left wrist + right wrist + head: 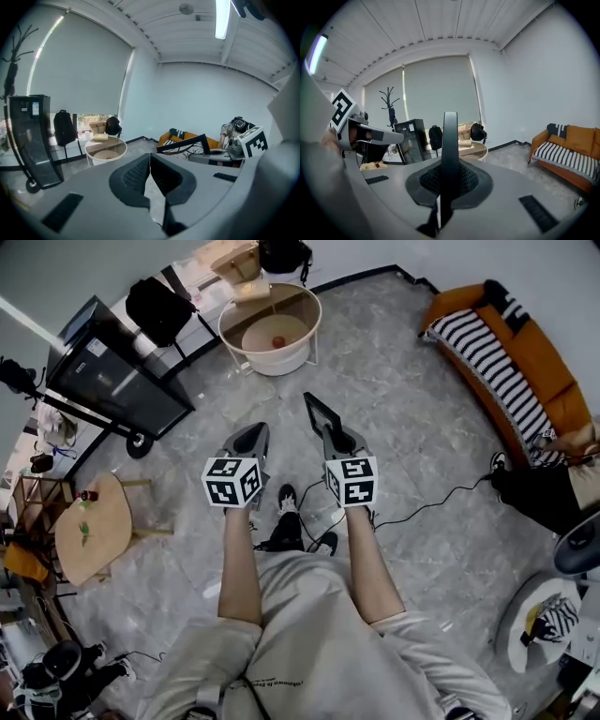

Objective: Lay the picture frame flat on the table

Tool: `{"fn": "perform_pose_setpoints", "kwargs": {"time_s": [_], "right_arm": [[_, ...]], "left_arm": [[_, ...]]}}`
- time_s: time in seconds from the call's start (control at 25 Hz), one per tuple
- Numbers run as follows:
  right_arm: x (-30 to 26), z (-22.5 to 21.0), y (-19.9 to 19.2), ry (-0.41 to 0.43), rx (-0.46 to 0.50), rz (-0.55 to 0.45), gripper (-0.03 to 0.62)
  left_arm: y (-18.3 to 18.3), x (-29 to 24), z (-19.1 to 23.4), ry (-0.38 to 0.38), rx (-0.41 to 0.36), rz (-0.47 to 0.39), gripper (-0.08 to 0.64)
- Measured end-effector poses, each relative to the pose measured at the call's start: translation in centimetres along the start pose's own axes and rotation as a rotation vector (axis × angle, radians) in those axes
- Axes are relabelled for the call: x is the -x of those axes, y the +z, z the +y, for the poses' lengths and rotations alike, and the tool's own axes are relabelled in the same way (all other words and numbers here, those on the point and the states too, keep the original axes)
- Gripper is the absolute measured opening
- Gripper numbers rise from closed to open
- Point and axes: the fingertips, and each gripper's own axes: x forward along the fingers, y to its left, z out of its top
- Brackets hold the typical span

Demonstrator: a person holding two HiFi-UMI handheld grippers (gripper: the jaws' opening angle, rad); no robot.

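The right claw [337, 440] grips the frame [321, 412] by its edge above the floor [403, 409]; the left claw [251, 435] is clenched, empty.

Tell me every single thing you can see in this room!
thin black rectangular picture frame: one, black, held in right gripper
round white wire-legged table: one, white, straight ahead
orange sofa with striped throw: one, orange, far right
leaf-shaped wooden side table: one, tan, left
tall dark glass-fronted cabinet: one, black, far left
black backpack: one, black, by far wall
seated person: one, dark trousers, right edge
left gripper: one, grey, shut, empty
right gripper: one, grey, shut on frame
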Motion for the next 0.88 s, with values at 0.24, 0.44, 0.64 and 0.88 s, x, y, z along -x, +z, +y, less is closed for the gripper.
{"fn": "perform_pose_setpoints", "kwargs": {"time_s": [0.24,0.44,0.64,0.88], "right_arm": [[-3.7,0.1,1.0,-0.002,0.014,0.015,0.041],[-8.2,-0.1,3.5,-0.011,0.022,0.021,0.041],[-13.9,2.3,6.3,0.029,-0.021,0.017,0.041],[-19.7,5.8,7.9,0.07,-0.003,0.044,0.041]], "left_arm": [[0.7,-3.0,3.1,-0.011,-0.036,0.017,0.023],[2.9,-5.8,7.4,-0.039,-0.018,0.02,0.023],[4.9,-7.5,12.5,-0.092,0.018,0.019,0.023],[5.7,-7.3,18.7,-0.095,0.056,0.028,0.023]]}}
